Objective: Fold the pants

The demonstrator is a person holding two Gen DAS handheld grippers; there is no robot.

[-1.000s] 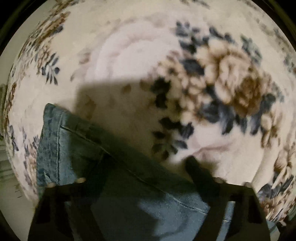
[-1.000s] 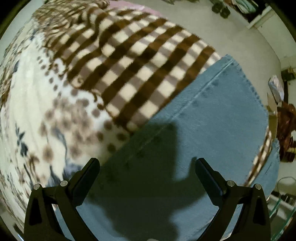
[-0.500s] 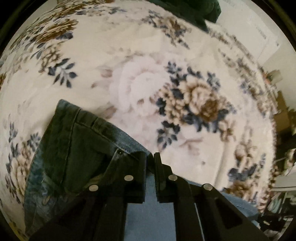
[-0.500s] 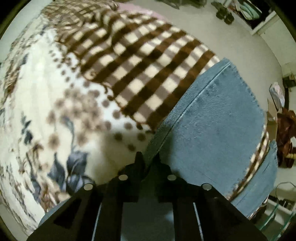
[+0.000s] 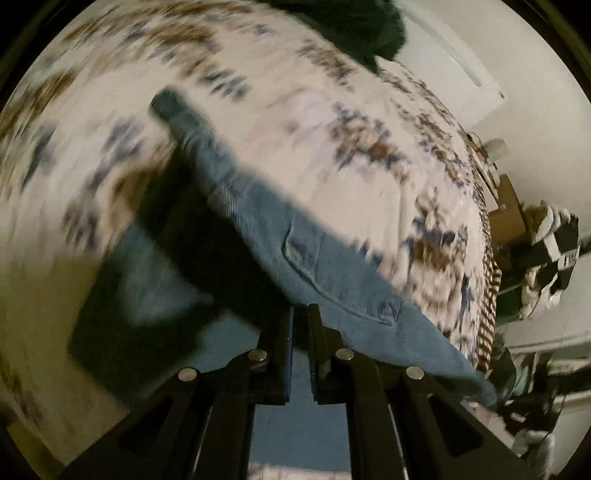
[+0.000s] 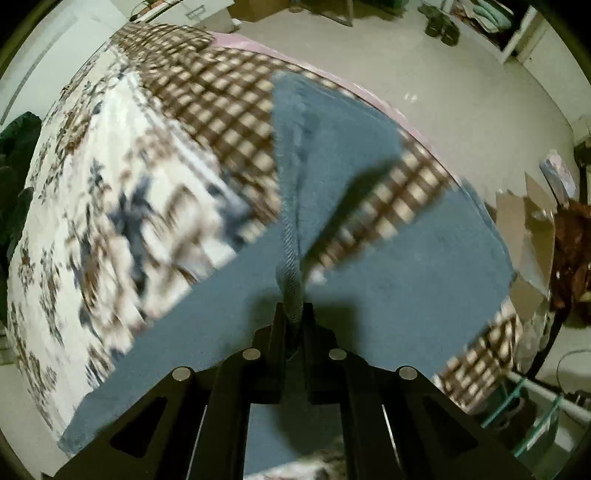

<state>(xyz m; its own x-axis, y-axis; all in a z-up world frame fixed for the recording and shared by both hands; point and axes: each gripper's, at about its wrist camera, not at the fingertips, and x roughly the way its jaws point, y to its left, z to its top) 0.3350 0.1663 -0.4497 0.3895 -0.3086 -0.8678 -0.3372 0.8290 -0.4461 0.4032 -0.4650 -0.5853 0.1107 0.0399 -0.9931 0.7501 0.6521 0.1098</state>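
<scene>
Blue denim pants (image 5: 325,266) lie on a floral blanket (image 5: 295,110) on a bed. My left gripper (image 5: 301,314) is shut on the pants' upper edge near a back pocket and lifts it off the bed, with the fabric hanging down in shadow. In the right wrist view my right gripper (image 6: 293,314) is shut on a seam edge of the pants (image 6: 388,273) and holds a raised ridge of a leg (image 6: 332,129) over the checked blanket (image 6: 221,99). Both views are motion blurred.
A dark green garment (image 5: 362,26) lies at the far end of the bed. Cardboard boxes (image 6: 528,229) and clutter stand on the floor at the right. Shoes (image 6: 439,24) sit on the beige floor beyond the bed.
Both grippers went from open over the flat pants to shut on the denim. They have since lifted the fabric, and the pants now rise off the bed in both views.
</scene>
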